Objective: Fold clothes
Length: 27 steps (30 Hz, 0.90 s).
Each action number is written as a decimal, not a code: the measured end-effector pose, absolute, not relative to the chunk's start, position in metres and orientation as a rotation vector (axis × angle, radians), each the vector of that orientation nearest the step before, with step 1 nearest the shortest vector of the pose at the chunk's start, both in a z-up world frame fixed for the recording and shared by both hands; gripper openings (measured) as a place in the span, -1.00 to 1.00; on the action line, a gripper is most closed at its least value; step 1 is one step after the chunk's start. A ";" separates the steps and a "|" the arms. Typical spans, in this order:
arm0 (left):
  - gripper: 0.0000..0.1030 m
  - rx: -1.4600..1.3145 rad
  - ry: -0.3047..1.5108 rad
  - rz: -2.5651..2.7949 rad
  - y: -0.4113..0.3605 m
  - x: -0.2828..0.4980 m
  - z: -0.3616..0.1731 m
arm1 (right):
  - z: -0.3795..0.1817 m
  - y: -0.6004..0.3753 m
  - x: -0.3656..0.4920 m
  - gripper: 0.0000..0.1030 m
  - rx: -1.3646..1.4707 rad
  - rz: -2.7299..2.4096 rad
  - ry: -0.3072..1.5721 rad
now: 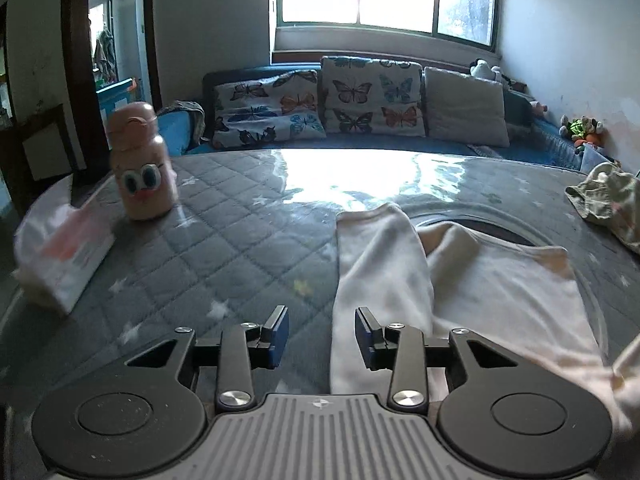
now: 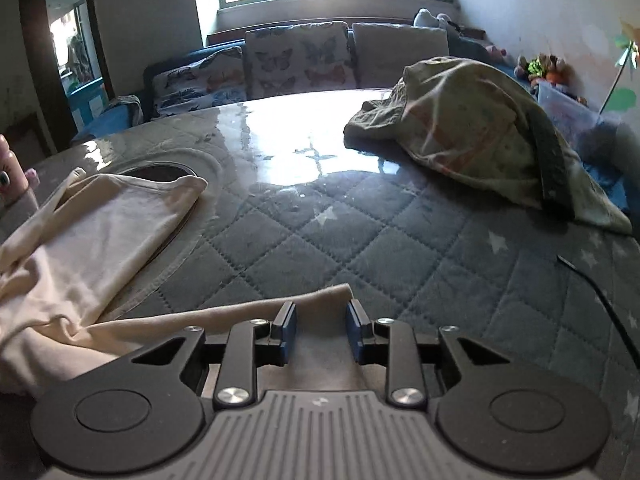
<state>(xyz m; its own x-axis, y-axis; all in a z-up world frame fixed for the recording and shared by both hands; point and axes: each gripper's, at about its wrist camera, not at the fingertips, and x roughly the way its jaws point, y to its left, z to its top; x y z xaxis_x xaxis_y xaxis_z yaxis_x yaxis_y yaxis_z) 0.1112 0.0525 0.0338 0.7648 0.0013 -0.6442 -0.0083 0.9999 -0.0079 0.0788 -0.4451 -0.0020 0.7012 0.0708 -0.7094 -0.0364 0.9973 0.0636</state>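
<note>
Left tongs [image 1: 322,334] stand open, empty, just left of the cream garment's [image 1: 472,280] folded sleeve. Right tongs [image 2: 321,330] stand open astride its other sleeve. The garment lies on the quilted desk [image 2: 360,232], long axis running away from both.
</note>
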 end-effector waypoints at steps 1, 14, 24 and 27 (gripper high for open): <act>-0.23 -0.006 0.706 0.009 0.051 0.120 0.031 | -0.002 -0.444 0.081 -0.48 0.032 0.054 0.788; -0.26 -0.061 0.741 0.026 0.051 0.217 0.006 | -0.007 -0.447 0.112 -0.36 0.029 0.041 0.786; -0.67 -0.051 0.767 -0.044 0.046 0.239 -0.014 | -0.008 -0.444 0.120 -0.26 0.024 0.041 0.776; -0.93 -0.036 0.753 -0.047 0.043 0.236 -0.013 | -0.008 -0.444 0.120 -0.25 0.021 0.041 0.773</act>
